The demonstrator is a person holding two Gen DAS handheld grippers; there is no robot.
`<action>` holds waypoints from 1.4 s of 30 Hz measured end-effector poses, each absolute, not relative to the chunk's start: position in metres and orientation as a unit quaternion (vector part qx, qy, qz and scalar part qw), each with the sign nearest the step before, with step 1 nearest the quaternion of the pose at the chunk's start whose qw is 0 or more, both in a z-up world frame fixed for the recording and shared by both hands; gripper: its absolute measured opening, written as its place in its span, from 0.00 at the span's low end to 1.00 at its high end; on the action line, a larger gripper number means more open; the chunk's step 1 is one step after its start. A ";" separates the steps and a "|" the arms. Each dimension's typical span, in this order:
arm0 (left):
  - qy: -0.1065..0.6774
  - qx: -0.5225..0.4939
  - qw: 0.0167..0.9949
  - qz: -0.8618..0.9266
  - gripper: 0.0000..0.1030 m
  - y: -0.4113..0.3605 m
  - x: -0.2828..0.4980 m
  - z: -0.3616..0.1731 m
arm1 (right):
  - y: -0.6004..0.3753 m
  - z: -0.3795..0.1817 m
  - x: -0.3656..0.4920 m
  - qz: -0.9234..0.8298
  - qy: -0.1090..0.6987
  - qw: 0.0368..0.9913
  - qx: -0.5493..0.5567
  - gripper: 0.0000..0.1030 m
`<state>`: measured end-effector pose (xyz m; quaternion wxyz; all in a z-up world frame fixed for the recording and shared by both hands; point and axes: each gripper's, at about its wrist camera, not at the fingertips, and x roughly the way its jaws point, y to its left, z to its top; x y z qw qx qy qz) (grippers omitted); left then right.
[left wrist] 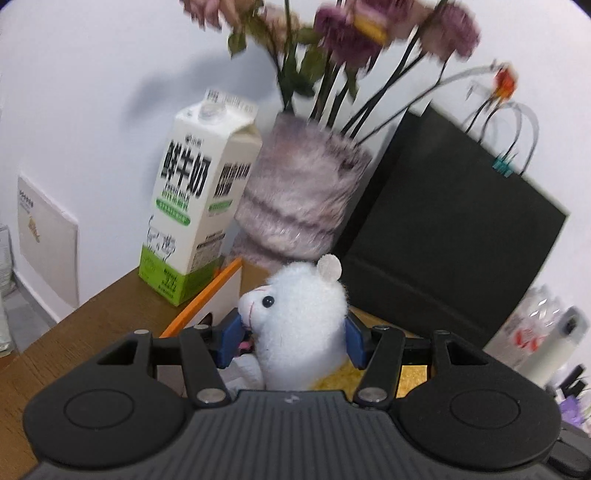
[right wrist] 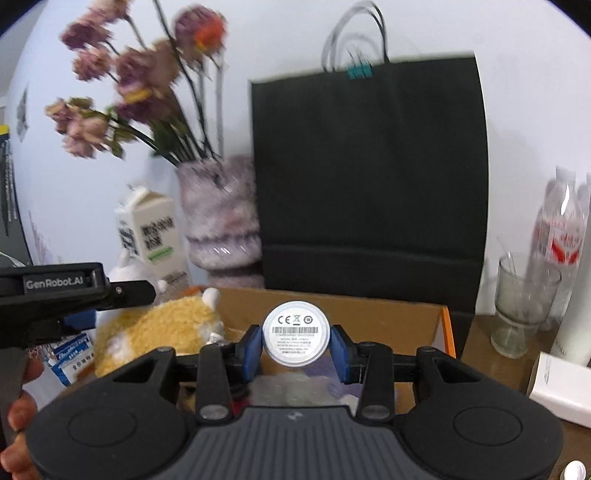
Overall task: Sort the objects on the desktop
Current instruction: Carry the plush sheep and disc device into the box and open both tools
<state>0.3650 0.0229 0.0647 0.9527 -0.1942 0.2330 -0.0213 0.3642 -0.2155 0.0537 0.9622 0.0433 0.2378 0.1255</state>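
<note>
Flowers (left wrist: 343, 33) smeared by motion blur, tops cut off at frame edge in left wrist view. Small print on milk carton (left wrist: 192, 206) unreadable. White plush toy (left wrist: 299, 325) lower body hidden behind left gripper (left wrist: 293, 338) housing. Round device (right wrist: 296, 334) label text too tiny to read. Box (right wrist: 417, 317) contents mostly blocked by right gripper (right wrist: 296, 347). Bottle (right wrist: 561, 236) blurry, cropped at right edge.

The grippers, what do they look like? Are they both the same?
Yes, they match. The left gripper and right gripper each have a ribbed dark grey body, two round black discs, black linkage bars with silver pins, and blue pads on the fingers. White letters on the left gripper's side read "GenRobot.AI" in the right wrist view.
</note>
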 end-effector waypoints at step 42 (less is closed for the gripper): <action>0.125 -0.065 0.989 -0.047 1.00 0.006 0.259 0.097 | -0.266 0.071 0.264 0.079 0.191 0.978 0.014 1.00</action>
